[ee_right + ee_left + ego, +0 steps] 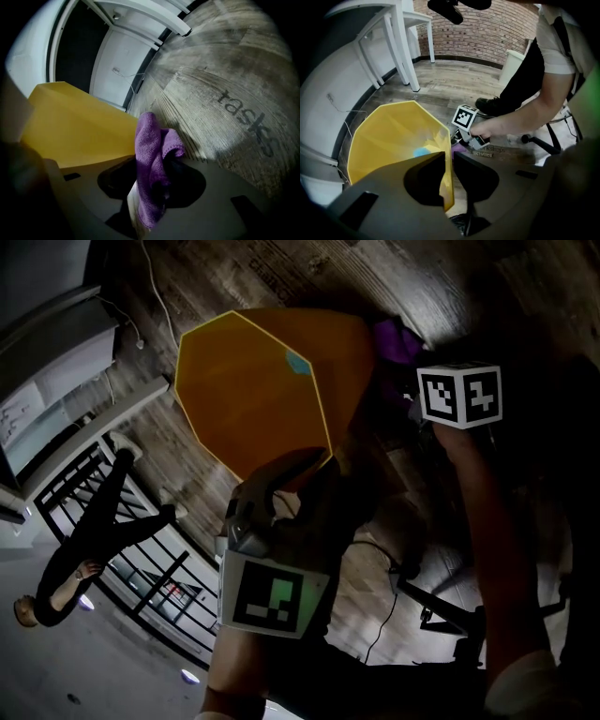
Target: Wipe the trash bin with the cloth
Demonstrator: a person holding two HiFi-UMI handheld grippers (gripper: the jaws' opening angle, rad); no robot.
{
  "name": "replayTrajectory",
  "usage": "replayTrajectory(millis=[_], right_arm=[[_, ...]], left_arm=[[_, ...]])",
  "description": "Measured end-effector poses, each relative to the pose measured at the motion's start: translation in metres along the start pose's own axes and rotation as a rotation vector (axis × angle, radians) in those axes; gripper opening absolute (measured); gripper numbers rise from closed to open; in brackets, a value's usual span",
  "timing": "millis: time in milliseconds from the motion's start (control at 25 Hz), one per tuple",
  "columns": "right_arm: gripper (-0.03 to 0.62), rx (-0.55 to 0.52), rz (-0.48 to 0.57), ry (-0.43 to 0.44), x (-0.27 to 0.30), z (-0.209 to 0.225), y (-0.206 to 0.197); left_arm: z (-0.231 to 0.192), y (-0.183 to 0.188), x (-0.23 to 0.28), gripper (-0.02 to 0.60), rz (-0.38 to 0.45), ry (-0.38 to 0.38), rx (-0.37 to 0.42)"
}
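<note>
Over on the left: pinching the trash bin (389, 136) by its rim with the left tool (449, 161), closed down on the thin yellow wall at roughly 5 o'clock of the opening in the head view. Bracing it on the wooden floor (225, 70), by the look of things, with the mouth facing up toward the head camera. Down inside, toward 4 o'clock in the left gripper view, spotting a small blue patch (421, 151), nature unclear.

Swinging right: gripping the purple cloth (150, 154) in the right tool (150, 187), clamped on a bunched fold with a loose lobe poking out beyond the tips. Hovering just beside the bin's outer wall, around 2 o'clock from the opening in the head view. Near, certainly; touching or not, impossible to call from these angles.

Reading the step as the approach to a wipe of the outside: bin braced, cloth brought alongside, no clear contact yet. Next up, probably: closing the last gap, laying the loose fabric flat on the yellow wall and dragging along it. Calls for a firm left pinch to stop any tipping or sliding, steady sideways pressure from the right, and enough cloth ahead of the tips to put fabric, not hard jaw, on the plastic.
</note>
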State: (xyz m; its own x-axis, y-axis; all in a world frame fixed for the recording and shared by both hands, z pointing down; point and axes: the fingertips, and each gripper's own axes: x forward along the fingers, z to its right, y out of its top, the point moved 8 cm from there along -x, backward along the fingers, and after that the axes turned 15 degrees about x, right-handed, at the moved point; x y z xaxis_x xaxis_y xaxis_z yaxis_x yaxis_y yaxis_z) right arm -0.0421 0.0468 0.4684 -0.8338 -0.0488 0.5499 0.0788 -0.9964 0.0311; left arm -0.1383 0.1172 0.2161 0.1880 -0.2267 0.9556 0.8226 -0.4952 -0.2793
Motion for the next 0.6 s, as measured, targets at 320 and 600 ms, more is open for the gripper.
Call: replayTrajectory(millis=[320,600], right_arm=[[0.167,0.008,-0.03,0.021,-0.001,0.004,-0.006],[0.167,0.011,-0.031,0.018,0.0,0.004,-0.007]], left_arm=[[0.011,-0.026,-0.02,0.222,-0.102,0.014,0.181],[0.012,-0.061,-0.013,0.221,-0.17,0.048,0.185]])
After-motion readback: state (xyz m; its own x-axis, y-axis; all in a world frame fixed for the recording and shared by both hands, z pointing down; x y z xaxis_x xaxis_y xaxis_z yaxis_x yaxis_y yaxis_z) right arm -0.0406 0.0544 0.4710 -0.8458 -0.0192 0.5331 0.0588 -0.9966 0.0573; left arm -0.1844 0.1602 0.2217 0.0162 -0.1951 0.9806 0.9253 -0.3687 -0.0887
